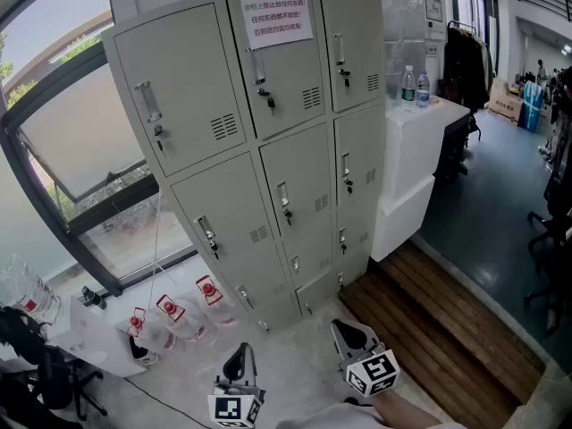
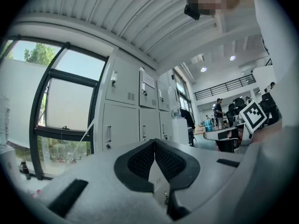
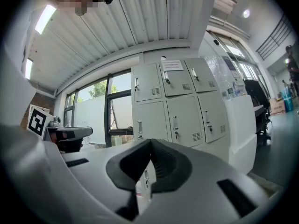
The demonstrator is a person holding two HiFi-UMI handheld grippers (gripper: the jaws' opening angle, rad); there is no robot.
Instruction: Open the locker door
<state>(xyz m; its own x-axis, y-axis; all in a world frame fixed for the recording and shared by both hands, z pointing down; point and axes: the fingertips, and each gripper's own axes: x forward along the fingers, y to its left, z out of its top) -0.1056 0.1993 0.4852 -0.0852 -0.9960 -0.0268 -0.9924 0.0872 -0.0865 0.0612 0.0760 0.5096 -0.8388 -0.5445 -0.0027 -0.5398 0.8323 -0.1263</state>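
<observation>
Locker (image 1: pixel 268 141), doors shut, left hand-held gripper (image 1: pixel 240 354), right hand-held gripper (image 1: pixel 349 332) — two, closed, empty.

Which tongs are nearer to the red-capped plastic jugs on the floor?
Left. The left tongs hang just right of the jugs, toward the person; the right tongs are farther right, by the wooden floor strip.

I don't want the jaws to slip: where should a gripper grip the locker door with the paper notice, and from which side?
Take the upright pull handle near the left edge of the notice door, above the key. It is a slim vertical bar, so probably come straight from the front, jaws spread sideways across it.
</observation>
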